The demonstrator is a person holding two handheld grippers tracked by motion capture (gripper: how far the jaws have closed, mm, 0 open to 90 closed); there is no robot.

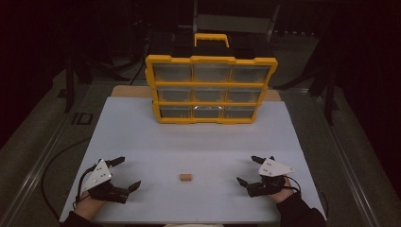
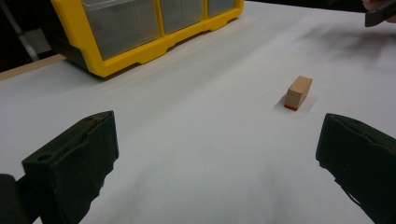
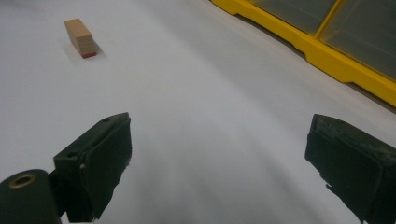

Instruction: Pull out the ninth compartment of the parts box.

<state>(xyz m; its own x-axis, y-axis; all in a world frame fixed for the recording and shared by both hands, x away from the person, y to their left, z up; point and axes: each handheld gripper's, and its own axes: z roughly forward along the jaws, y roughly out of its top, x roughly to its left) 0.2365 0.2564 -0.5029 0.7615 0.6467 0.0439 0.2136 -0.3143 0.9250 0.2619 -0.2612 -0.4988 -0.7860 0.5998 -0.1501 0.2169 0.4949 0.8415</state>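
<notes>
1. Nearest the person, the left gripper is resting low over the near left part of the white table, held by a hand coming in from the bottom edge; its two black jaws are standing wide apart with nothing between them.
2. On the other side, the right gripper is sitting over the near right part of the table, its jaws likewise spread wide and gripping nothing, with a dark sleeve showing behind it.
3. Between the two grippers, and well apart from both, a small wooden block is lying on the table, a little left of the midpoint.
4. In the left gripper view the block is lying ahead and to the right of the open jaws, showing a thin red face at its near end where it is meeting the table.
5. In the right gripper view the same block is lying far ahead on the left, beyond the left jaw.
6. Farther off, a yellow drawer cabinet is standing upright at the far side of the table, with three rows of three clear drawers, all looking pushed in.
7. A yellow handle is showing at its top.
</notes>
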